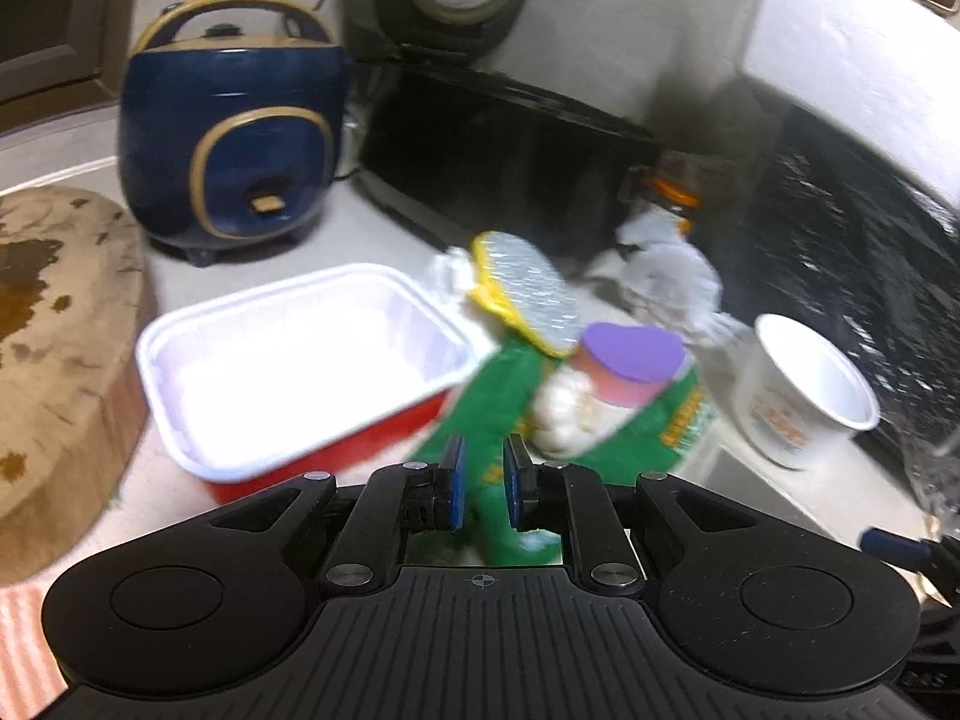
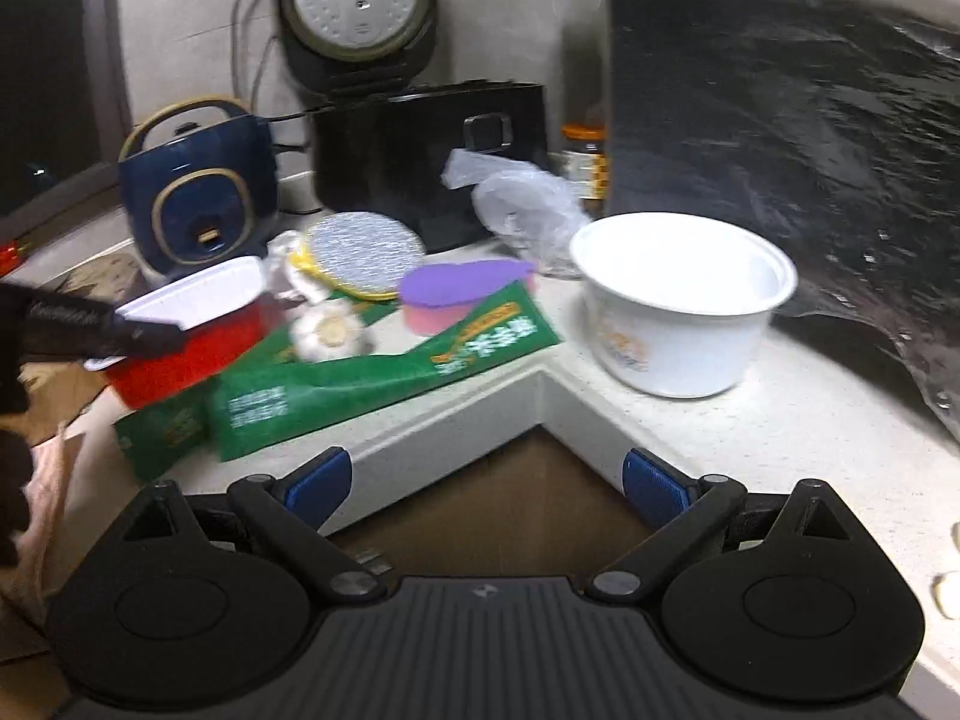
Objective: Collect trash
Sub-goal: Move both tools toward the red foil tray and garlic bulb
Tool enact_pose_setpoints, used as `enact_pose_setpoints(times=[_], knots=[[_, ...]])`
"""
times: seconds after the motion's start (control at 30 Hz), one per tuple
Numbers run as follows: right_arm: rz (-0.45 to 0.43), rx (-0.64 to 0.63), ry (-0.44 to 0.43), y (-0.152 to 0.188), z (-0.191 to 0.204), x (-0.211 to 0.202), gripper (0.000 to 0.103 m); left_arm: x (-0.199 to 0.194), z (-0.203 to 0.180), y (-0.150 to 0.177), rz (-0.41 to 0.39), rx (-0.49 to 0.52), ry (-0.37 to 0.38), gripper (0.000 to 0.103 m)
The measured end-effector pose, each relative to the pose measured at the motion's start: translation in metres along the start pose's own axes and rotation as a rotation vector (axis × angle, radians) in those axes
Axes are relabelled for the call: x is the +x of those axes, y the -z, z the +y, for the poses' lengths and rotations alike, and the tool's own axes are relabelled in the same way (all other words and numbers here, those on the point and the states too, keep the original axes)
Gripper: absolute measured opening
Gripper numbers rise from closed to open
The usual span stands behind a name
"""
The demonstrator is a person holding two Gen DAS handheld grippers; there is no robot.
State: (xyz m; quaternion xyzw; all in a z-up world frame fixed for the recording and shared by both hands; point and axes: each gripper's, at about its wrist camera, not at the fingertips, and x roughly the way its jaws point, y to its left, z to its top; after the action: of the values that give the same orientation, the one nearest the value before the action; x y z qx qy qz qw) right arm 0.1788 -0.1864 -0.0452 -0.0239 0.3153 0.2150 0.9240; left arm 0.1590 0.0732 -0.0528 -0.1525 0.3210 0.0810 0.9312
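1. Left gripper point(image 1: 485, 483): jaws clamped on green packet point(image 1: 510, 384), at its near end.
2. Right gripper point(image 2: 486, 483): jaws spread wide, nothing between them.
3. Green packet lies on counter point(image 2: 780, 420), just right of red tray point(image 1: 300, 360); pink cup point(image 2: 456, 294) rests on it.

A pale countertop point(image 2: 750, 420) fills the frame's middle, bearing a white cup point(image 2: 678, 312) at right, a green packet point(image 2: 360, 378) centre, and a red tray point(image 2: 192, 336) at left.

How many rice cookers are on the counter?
2. The dark blue round rice cooker with gold trim stands at the back left; the black rice cooker with its lid raised sits beside it, toward the right. Others may be hidden out of frame.
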Motion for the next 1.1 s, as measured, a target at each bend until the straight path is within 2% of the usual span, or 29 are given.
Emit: enact_pose_setpoints(times=[0.13, 0.23, 0.57, 0.67, 0.8, 0.93, 1.1], knots=[[0.029, 0.040, 0.010, -0.003, 0.006, 0.008, 0.097, 0.007, 0.017, -0.001, 0.045, -0.029, -0.018, 0.016], [0.043, 0.088, -0.024, -0.006, 0.008, 0.014, 0.097, 0.011, 0.025, 0.001, 0.061, -0.042, -0.020, 0.016], [0.039, 0.092, -0.022, -0.013, 0.021, 0.021, 0.097, 0.026, 0.026, 0.014, 0.127, -0.030, 0.001, 0.016], [0.024, 0.093, -0.035, -0.017, 0.025, 0.025, 0.097, 0.027, 0.024, 0.020, 0.139, -0.027, 0.029, 0.017], [0.013, 0.114, -0.047, -0.028, 0.027, 0.035, 0.097, 0.021, 0.023, 0.024, 0.157, -0.035, 0.105, 0.017], [0.029, 0.155, -0.095, -0.040, 0.030, 0.053, 0.097, 0.007, 0.033, 0.021, 0.131, -0.061, 0.115, 0.017], [0.050, 0.109, -0.152, -0.050, 0.052, 0.076, 0.097, -0.023, 0.056, 0.003, 0.046, -0.097, 0.056, 0.017]])
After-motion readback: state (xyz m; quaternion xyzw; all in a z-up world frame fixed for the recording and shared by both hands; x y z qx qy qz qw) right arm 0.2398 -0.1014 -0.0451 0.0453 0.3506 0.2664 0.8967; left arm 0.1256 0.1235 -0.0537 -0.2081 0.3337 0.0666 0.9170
